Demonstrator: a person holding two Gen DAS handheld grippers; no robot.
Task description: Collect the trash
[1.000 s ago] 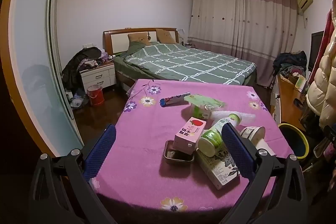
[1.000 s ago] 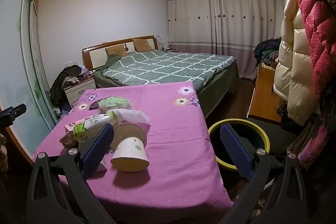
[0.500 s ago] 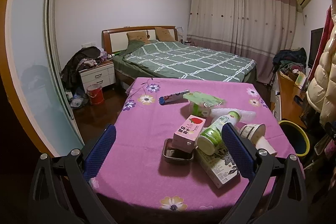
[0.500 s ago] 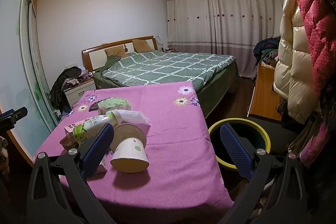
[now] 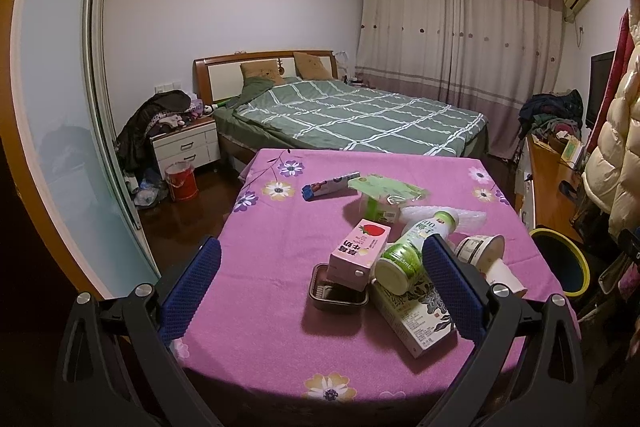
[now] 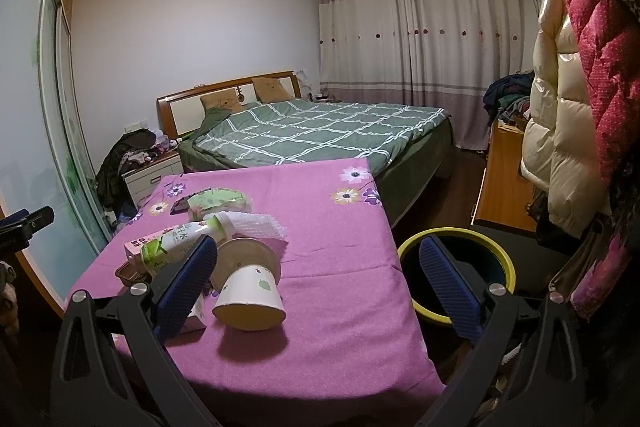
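Trash pile (image 5: 384,259) ahead between spread left tool (image 5: 320,283) fingers.

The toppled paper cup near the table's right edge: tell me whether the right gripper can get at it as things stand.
Probably yes. The right gripper is open and empty, and the paper cup lies on its side just ahead of its left finger, with bare tablecloth around it. It would need to shift slightly left to straddle it.

Trash (image 5: 396,255) on table (image 5: 280,227), bin (image 6: 456,247) right.
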